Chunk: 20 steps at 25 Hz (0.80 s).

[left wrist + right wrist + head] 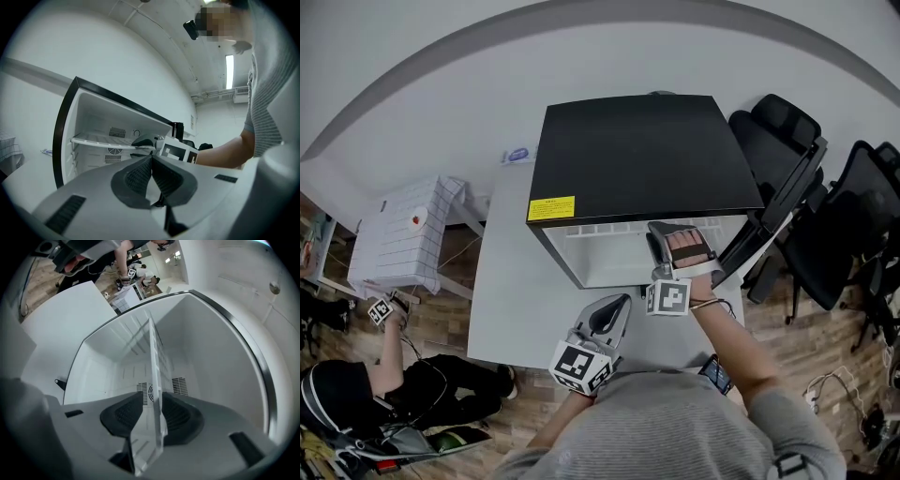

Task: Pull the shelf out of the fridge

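Observation:
A black-topped mini fridge (637, 155) stands open on a pale table (511, 291), its white inside facing me. Its clear shelf (153, 357) runs edge-on between the jaws of my right gripper (152, 411), which is shut on the front edge. From the head view that right gripper (664, 242) reaches into the fridge mouth at the right. The left gripper view shows the shelf (105, 139) lying level across the fridge's inside. My left gripper (152, 164) hovers in front of the fridge with its jaws pressed together and nothing in them, and it sits low over the table as the left gripper (612, 311).
The fridge door (769, 234) hangs open to the right, close to two black office chairs (797, 178). A white gridded box (398, 239) stands left of the table. A person (366, 389) sits on the wooden floor at the lower left.

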Motion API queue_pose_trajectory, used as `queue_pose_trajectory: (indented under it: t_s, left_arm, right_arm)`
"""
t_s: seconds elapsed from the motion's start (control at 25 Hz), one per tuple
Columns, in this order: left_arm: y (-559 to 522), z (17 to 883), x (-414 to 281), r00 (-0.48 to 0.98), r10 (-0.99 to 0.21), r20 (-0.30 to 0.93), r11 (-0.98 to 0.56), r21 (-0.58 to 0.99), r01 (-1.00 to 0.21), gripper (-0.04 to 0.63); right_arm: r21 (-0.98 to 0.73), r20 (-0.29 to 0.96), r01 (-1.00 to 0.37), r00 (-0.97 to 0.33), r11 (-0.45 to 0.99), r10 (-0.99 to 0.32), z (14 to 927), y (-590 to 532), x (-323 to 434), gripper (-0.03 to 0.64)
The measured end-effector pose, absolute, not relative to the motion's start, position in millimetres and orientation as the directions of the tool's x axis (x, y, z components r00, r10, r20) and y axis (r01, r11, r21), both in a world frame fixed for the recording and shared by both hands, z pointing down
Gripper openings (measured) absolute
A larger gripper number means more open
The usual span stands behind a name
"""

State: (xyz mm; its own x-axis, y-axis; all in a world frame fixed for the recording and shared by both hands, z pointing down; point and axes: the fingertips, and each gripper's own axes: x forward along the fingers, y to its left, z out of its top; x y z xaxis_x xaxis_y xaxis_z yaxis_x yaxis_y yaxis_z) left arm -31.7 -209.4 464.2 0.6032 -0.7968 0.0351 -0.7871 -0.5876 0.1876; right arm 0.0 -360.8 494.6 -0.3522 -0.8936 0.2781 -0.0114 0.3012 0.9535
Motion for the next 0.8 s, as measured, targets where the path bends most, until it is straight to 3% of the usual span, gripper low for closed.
queue_pose_trajectory:
  t_s: [0.08,0.16,0.8]
  left_arm:
    - [-209.1,463.9,-31.8,0.607,-0.794,0.034,-0.591,0.191,-0.784,0.011]
    - [-209.4,463.6,-31.9,0.611,-0.791,0.032,-0.595,0.191,-0.78,0.011]
    - [-210.8,462.2,-33.4,0.637,-0.77,0.023,-0.622,0.194,-0.759,0.011]
  right_arm:
    - [0.959,0.272,0.019,-0.345,0.284,-0.898,495.0,-364.0,-1.5,0.126]
    - [0.964,0.261,0.037,-0.332,0.264,-0.906,493.8,-367.6,-1.8,0.062]
    - [0.973,0.225,0.014,-0.275,0.23,-0.935,491.4,-371.6,-2.8,0.032]
